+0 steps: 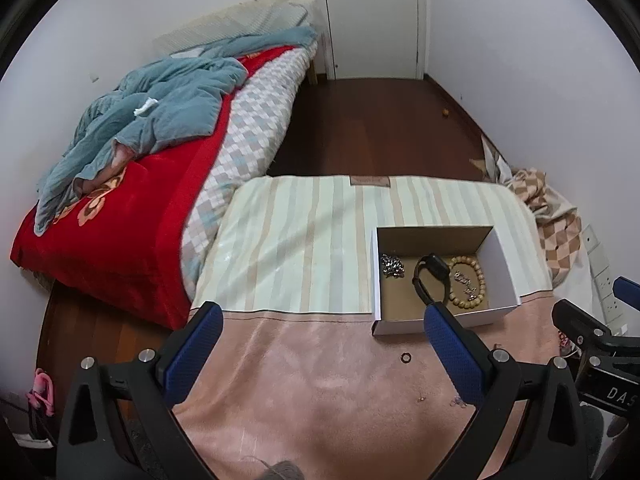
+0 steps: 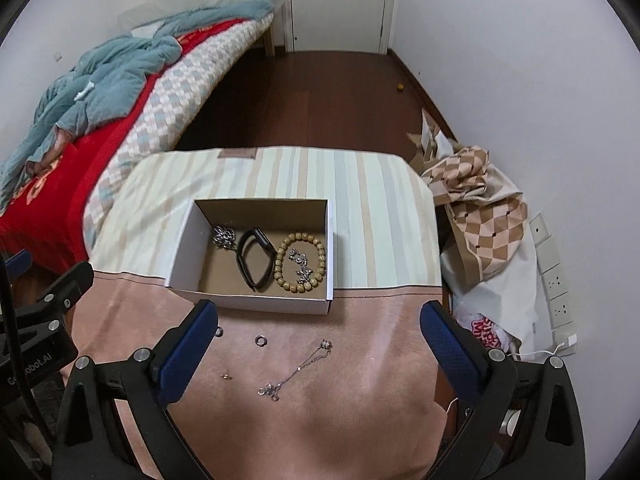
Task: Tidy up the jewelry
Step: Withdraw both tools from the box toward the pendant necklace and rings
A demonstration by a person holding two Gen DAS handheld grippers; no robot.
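Note:
An open white cardboard box (image 2: pixel 256 303) (image 1: pixel 505 256) stands on the cloth-covered table. In it lie a silver chain (image 2: pixel 222 236) (image 1: pixel 392 266), a black wristband (image 2: pixel 256 258) (image 1: pixel 430 276) and a wooden bead bracelet (image 2: pixel 301 262) (image 1: pixel 470 282) with a small silver chain (image 2: pixel 301 265) inside its loop. On the pink cloth in front of the box lie a silver necklace (image 2: pixel 298 369), two rings (image 2: pixel 261 340) (image 2: pixel 218 332) (image 1: pixel 406 358) and a tiny earring (image 2: pixel 227 376) (image 1: pixel 420 399). My right gripper (image 2: pixel 318 340) is open above the necklace. My left gripper (image 1: pixel 320 344) is open and empty, left of the box.
A bed with a red blanket (image 1: pixel 120 216) and a blue garment (image 1: pixel 160 112) stands to the left. Checked fabric and bags (image 2: pixel 484 216) are piled at the table's right, by wall sockets (image 2: pixel 556 280). Dark wood floor and a door (image 1: pixel 372 16) lie beyond.

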